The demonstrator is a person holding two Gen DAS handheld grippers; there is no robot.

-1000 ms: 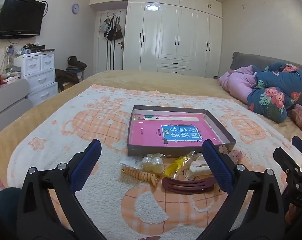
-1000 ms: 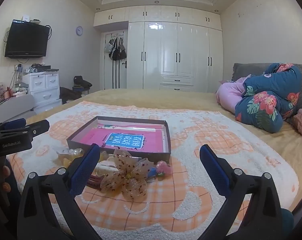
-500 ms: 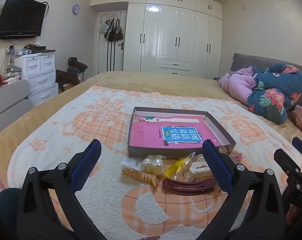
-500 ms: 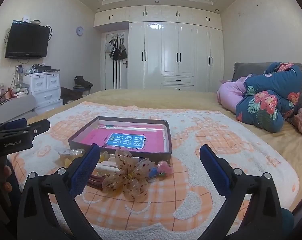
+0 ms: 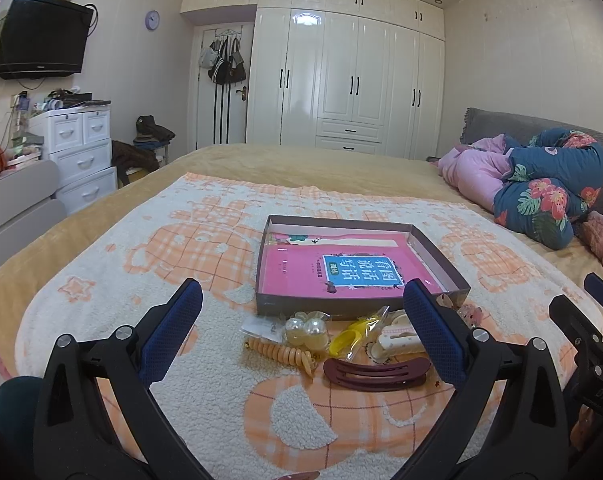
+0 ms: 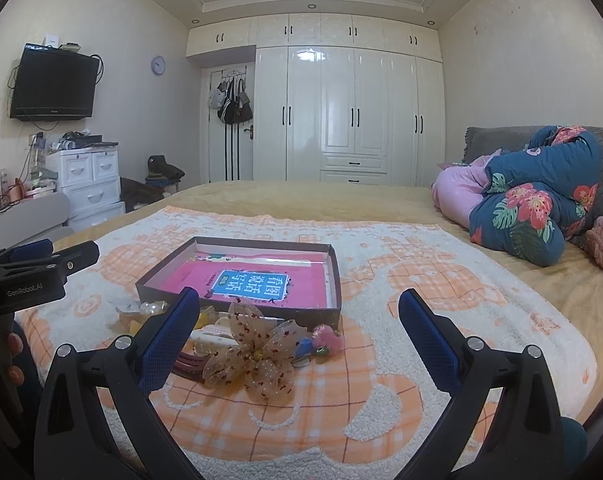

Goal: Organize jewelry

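Observation:
A shallow brown box [image 5: 437,246] [image 6: 337,276] with a pink book inside lies on the blanket. In front of it sits a small heap: a dark red hair clip [image 5: 375,372], an orange spiral tie [image 5: 281,354], pearl pieces [image 5: 305,330], a yellow clip [image 5: 345,340] and a cream clip [image 5: 393,340]. In the right wrist view a sheer dotted bow [image 6: 257,356] and a pink fuzzy piece [image 6: 325,338] lie nearest. My left gripper [image 5: 301,332] is open, hovering short of the heap. My right gripper [image 6: 299,334] is open too, just short of the bow.
The orange-and-white blanket [image 5: 181,248] covers a wide bed. Folded quilts [image 5: 541,192] pile up at the right. A white drawer unit [image 5: 81,148] and a grey chair [image 5: 17,208] stand at the left. Wardrobes [image 5: 341,80] fill the far wall.
Both views have shifted only slightly; the box and heap sit a little differently in frame. Both grippers stay open and nothing was picked up.

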